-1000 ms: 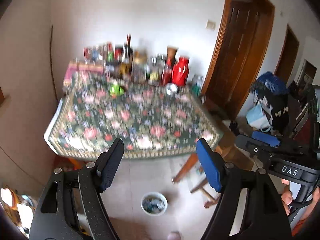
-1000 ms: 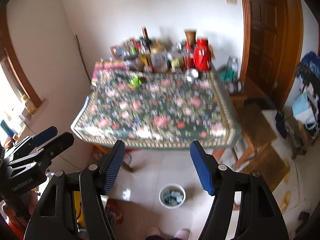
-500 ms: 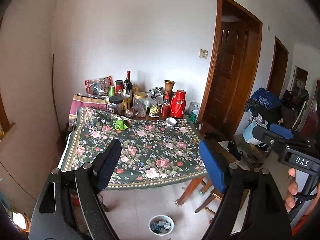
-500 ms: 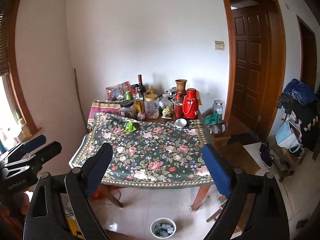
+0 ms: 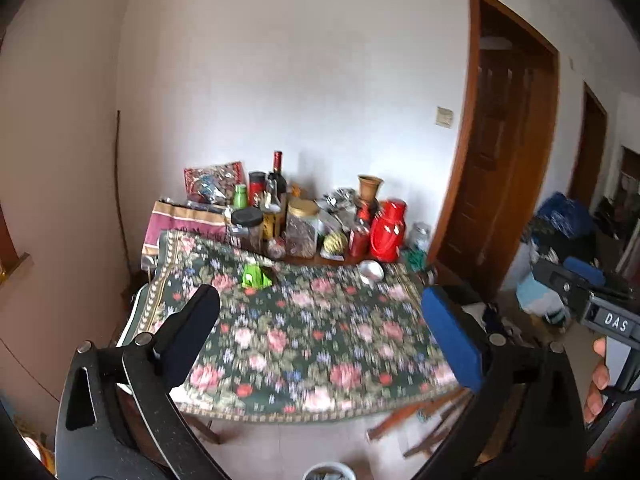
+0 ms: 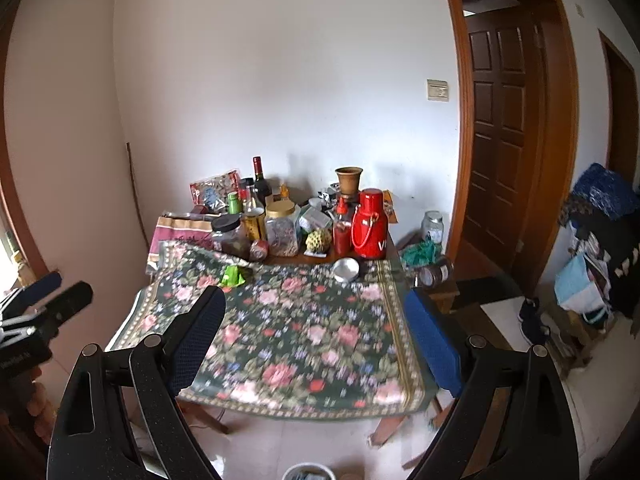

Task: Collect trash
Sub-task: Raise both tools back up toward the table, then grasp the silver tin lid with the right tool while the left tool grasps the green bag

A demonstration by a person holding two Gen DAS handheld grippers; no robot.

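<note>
Crumpled bright green wrapper (image 5: pixel 255 277) (image 6: pixel 233 276), lying on floral tablecloth (image 5: pixel 304 336) (image 6: pixel 296 328) near far-left edge, just in front of jar row. White trash bin (image 5: pixel 329 472) (image 6: pixel 308 472) on floor below near table edge, only rim visible, holding scraps.

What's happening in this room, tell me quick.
A person holds two grippers, left gripper and right gripper, both open and empty, facing a table with a floral cloth. A crumpled green wrapper lies near the jars at the back. A small bin sits on the floor below. Nothing is picked up yet.
</note>
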